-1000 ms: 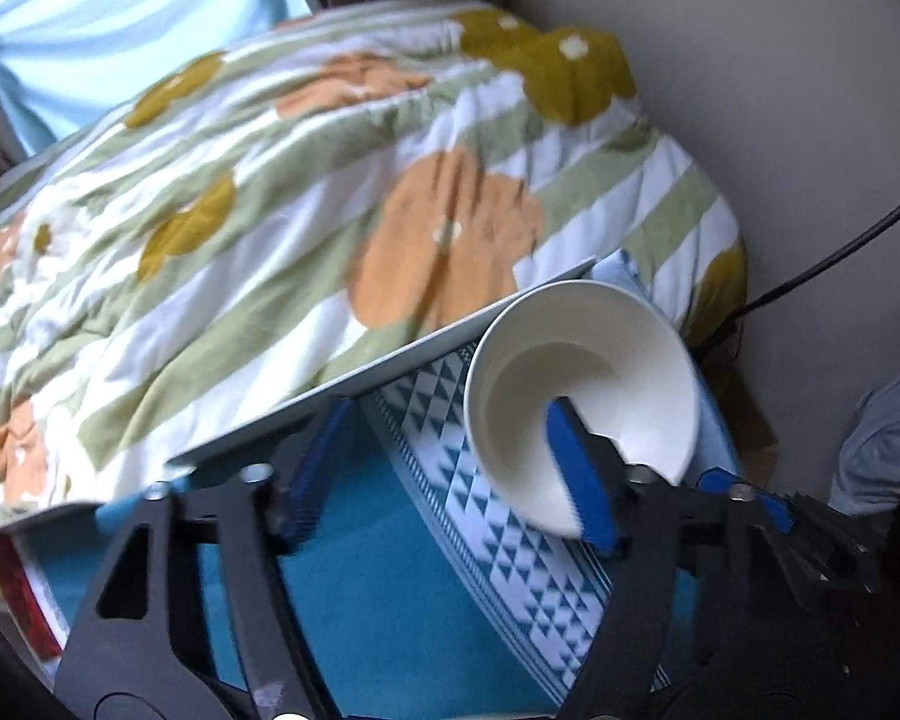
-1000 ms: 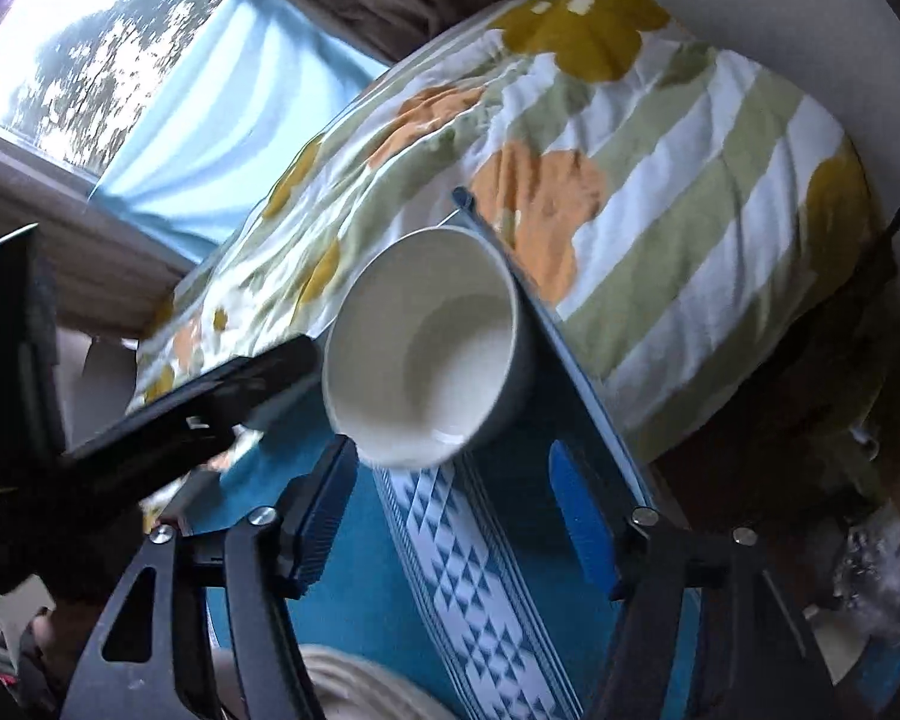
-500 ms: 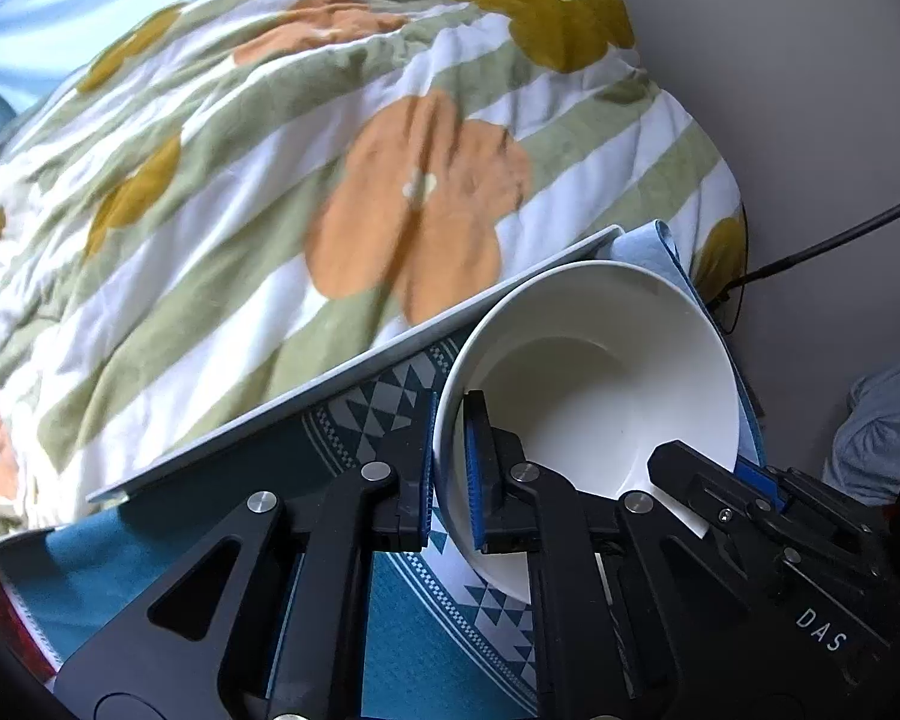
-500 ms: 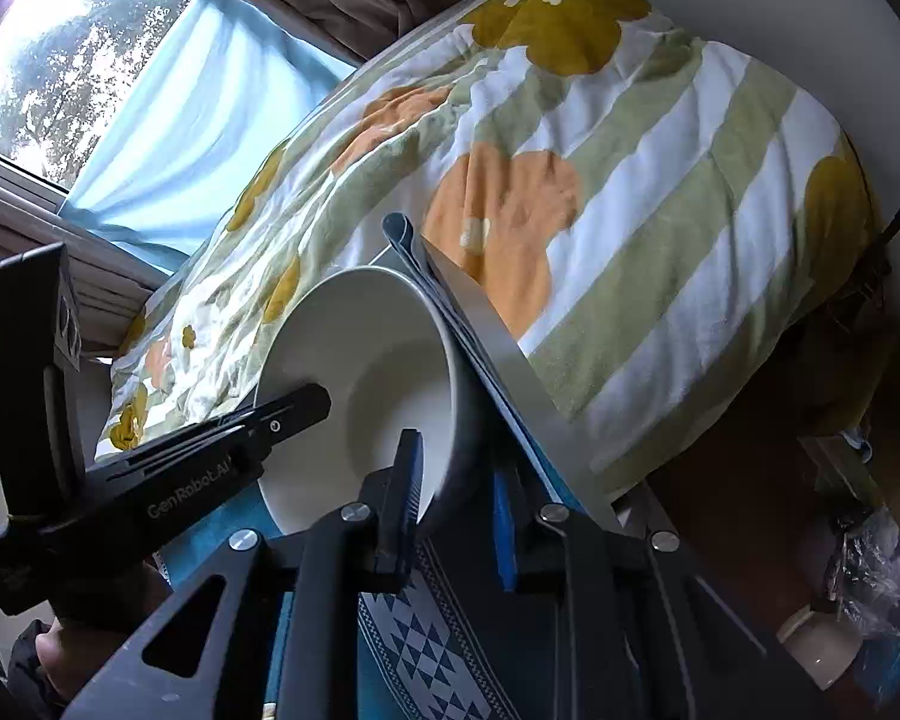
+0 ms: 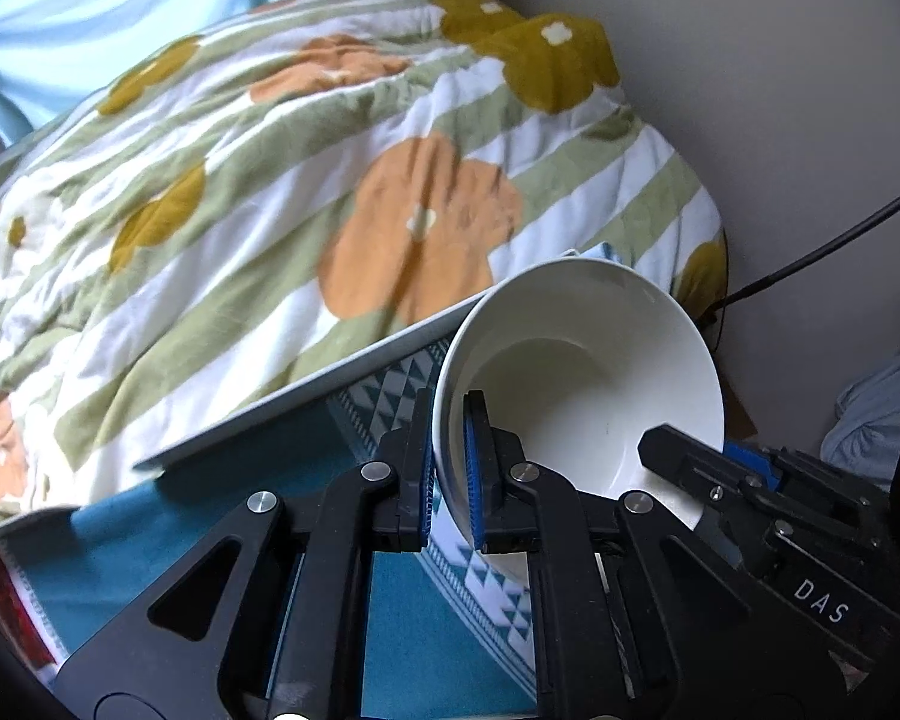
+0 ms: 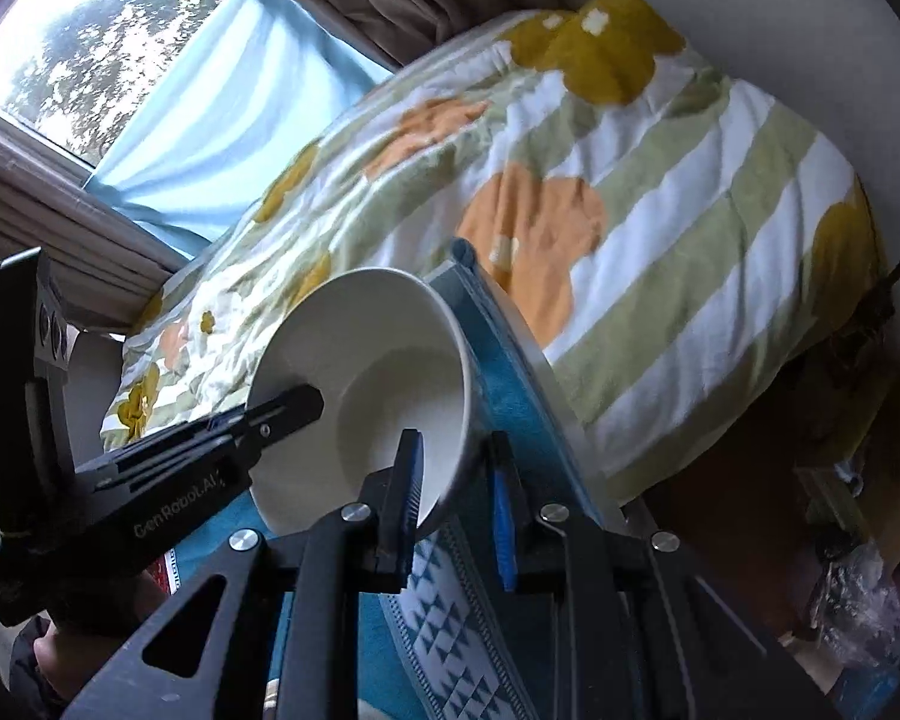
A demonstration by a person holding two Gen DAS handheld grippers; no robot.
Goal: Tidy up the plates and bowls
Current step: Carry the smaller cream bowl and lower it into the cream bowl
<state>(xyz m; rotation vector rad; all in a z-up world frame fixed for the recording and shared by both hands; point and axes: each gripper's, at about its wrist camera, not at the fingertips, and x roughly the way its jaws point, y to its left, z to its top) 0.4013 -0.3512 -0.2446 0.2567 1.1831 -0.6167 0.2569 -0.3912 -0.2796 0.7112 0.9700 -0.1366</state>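
Note:
A white bowl (image 5: 576,372) is held tilted above a table covered by a teal patterned cloth (image 5: 168,540). My left gripper (image 5: 448,468) is shut on the bowl's left rim, one blue pad inside and one outside. My right gripper (image 6: 459,501) straddles the opposite rim of the same bowl (image 6: 360,360); its inner pad touches the inside wall, the outer blue pad stands slightly off the outside. The right gripper's fingertip also shows at the bowl's right rim in the left wrist view (image 5: 684,450).
A bed with a floral striped quilt (image 5: 306,180) lies just beyond the table's far edge (image 5: 306,396). A wall and a black cable (image 5: 822,252) are on the right. A window with a light blue curtain (image 6: 210,120) is at the back left.
Both grippers closed on the bowl's opposite rims and lifted and tilted it. Since half a second ago the right gripper's jaws have parted slightly.

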